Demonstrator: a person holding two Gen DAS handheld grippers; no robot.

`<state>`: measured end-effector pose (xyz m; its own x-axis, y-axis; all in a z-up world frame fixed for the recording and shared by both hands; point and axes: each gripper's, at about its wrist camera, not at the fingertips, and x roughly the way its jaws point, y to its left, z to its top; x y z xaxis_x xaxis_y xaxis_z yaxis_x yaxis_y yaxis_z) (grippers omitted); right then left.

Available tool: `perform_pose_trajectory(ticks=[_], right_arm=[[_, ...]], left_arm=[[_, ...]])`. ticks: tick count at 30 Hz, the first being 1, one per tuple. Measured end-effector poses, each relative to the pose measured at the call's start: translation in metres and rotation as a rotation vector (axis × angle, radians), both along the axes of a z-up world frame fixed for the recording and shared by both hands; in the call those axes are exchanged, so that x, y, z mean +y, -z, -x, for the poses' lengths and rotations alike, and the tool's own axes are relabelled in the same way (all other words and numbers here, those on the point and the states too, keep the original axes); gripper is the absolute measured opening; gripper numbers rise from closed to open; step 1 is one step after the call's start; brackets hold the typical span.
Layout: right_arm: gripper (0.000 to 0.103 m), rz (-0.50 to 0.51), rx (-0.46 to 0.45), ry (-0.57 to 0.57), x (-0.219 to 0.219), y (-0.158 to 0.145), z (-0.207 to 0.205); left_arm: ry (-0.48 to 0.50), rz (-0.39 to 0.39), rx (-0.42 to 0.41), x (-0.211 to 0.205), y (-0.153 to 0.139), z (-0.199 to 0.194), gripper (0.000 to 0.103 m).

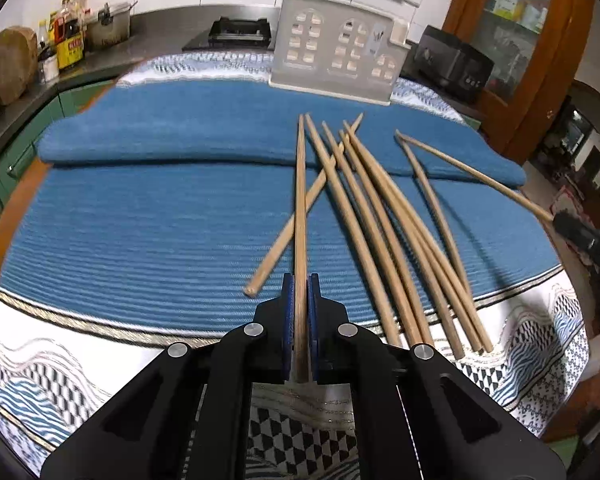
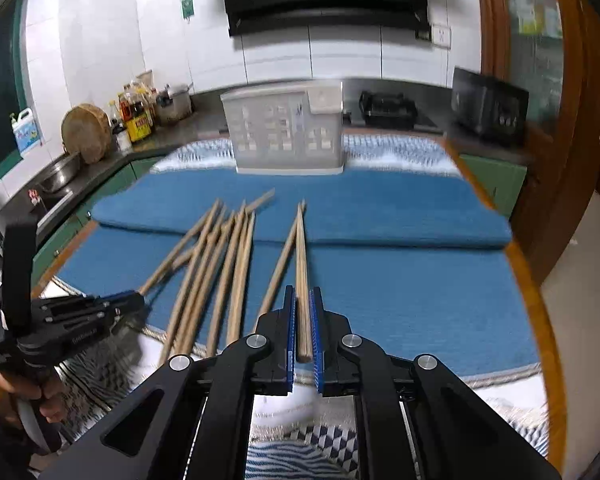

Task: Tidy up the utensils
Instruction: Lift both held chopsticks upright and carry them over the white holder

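In the left wrist view my left gripper (image 1: pixel 300 284) is shut on one wooden chopstick (image 1: pixel 300 200) that points away toward the white slotted utensil basket (image 1: pixel 336 48). Several loose chopsticks (image 1: pixel 384 232) lie fanned on the blue mat (image 1: pixel 160 208) just right of it. At the right edge my right gripper (image 1: pixel 560 222) shows blurred, with a chopstick (image 1: pixel 476 178) sticking out of it. In the right wrist view my right gripper (image 2: pixel 302 294) is shut on that chopstick (image 2: pixel 301 260), lifted off the mat. Another chopstick (image 2: pixel 280 264) lies beside it. My left gripper (image 2: pixel 136 300) sits low left.
The basket (image 2: pixel 288 136) stands at the table's far edge. A folded blue towel (image 2: pixel 380 208) lies across the mat in front of it. Behind are a counter with bottles (image 2: pixel 136 116), a round chopping board (image 2: pixel 86 132), a stove (image 2: pixel 388 108) and a black appliance (image 2: pixel 488 104). The table's wooden edge (image 2: pixel 528 280) runs along the right.
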<state>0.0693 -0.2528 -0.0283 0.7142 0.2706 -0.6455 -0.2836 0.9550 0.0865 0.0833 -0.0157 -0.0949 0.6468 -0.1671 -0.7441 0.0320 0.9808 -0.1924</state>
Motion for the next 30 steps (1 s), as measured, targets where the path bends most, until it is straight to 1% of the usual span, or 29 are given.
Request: perform_pose_trajectory(ticks=[7,12,18,23,26,30], right_arm=[[0.007,-0.014,-0.081,-0.029,0.001,-0.046,-0.01],[0.007,-0.035,-0.098,-0.054,0.001,-0.063,-0.018],[0.007,-0.06,-0.108,-0.091,0.005,-0.082,-0.027],[0.007,-0.06,-0.129,-0.134,0.012,-0.108,-0.041],[0.007,-0.045,-0.153,-0.147,0.014,-0.127,-0.057],[0.007,-0.039,-0.15,-0.145,0.015,-0.146,-0.086]], left_arm=[[-0.012,0.0,-0.08,0.015,-0.025,0.008,0.005],[-0.024,0.002,-0.138,0.024,-0.041,0.011,0.005],[-0.012,-0.001,-0.207,0.029,-0.064,0.01,0.005],[0.008,0.003,-0.242,0.033,-0.083,-0.001,0.005],[0.021,0.0,-0.255,0.036,-0.094,-0.011,0.005],[0.047,-0.001,-0.258,0.039,-0.11,-0.031,0.005]])
